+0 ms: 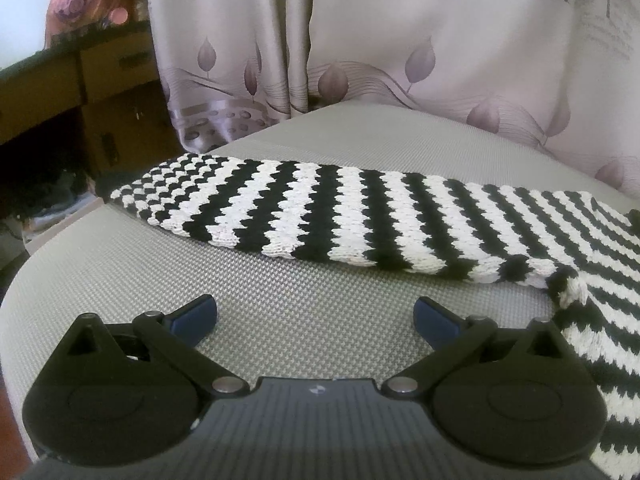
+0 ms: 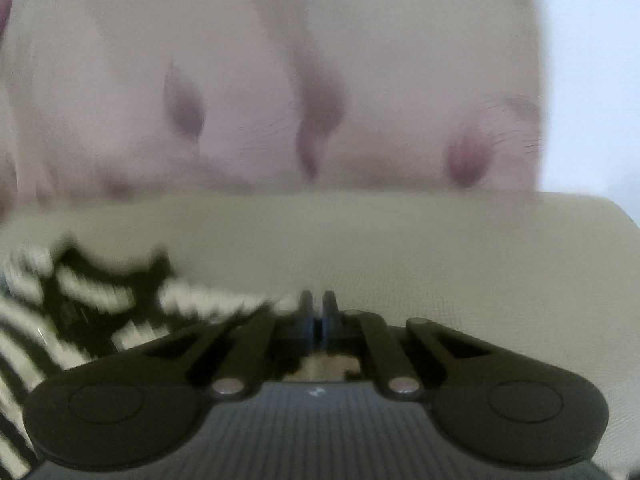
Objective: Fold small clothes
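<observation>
My left tool [image 1: 315,320] hangs with its jaws wide apart over the grey woven counter [image 1: 120,272], holding nothing. The black-and-white striped knit garment [image 1: 320,220] lies flat just ahead of it, stretching off to the right. My right tool [image 2: 316,312] has its jaws nearly together; the blurred view shows striped knit [image 2: 100,308] right beside them, but I cannot tell whether they pinch it.

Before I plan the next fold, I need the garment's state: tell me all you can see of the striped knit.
The striped knit is a chunky black-and-white weave, lying flat on the grey mat. One long sleeve-like part stretches left, its end rounded. The open left gripper is short of it. In the blurred right view, the right gripper looks shut on its edge.
</observation>
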Motion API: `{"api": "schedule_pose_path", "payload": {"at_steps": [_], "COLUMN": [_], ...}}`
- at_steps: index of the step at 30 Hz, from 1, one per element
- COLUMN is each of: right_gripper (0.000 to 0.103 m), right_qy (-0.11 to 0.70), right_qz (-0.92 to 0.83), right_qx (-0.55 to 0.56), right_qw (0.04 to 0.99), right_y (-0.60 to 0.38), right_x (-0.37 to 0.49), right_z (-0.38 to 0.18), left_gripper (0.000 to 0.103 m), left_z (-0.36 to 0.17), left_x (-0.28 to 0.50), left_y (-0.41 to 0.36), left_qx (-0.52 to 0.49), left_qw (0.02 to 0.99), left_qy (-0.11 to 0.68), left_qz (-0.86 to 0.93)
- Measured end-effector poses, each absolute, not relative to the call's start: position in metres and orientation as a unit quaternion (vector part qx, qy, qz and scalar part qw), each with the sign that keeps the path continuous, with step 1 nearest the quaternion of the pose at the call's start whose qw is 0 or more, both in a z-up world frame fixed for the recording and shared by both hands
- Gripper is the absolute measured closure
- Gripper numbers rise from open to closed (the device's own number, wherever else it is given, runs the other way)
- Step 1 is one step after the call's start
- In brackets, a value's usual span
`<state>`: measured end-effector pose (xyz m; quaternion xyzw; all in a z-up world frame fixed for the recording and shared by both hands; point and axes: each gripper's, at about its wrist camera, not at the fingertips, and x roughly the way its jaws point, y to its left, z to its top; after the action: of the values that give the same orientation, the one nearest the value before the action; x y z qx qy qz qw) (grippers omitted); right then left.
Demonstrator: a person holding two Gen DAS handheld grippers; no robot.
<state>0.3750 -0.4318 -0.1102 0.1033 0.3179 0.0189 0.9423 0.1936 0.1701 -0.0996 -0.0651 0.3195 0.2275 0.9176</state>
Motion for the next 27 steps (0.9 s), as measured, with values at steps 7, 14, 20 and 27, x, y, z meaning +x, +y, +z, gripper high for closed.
{"api": "schedule_pose_path", "payload": {"at_steps": [7,14,20,27], "right_gripper": [0.097,0.093,0.094,0.096], "right_qy": [0.184,0.199,0.132,0.118], "right_qz": [-0.093,-0.225,-0.219,-0.22], "right_qx": [0.27,0.411,0.554,0.595], "right_qw": [0.94,0.861,0.792,0.764], "right_y": [-0.522,-0.635,-0.701,-0.718], "right_x": [0.172,0.011,-0.016,0.004], "right_z": [-0.084,-0.133,-0.161,-0.18], "left_gripper": [0.0,0.0,0.0,0.0], "left_z": [-0.098,-0.098,-0.1,-0.1], "left_x": [0.187,0.185,0.191,0.194], "left_y": [0.165,0.17,0.173,0.159], "left_qx": [-0.046,-0.052,-0.053,-0.012], "left_qw": [0.923,0.921,0.915,0.916], "left_qy": [0.312,0.32,0.328,0.324], "left_qz": [0.22,0.217,0.228,0.237]}}
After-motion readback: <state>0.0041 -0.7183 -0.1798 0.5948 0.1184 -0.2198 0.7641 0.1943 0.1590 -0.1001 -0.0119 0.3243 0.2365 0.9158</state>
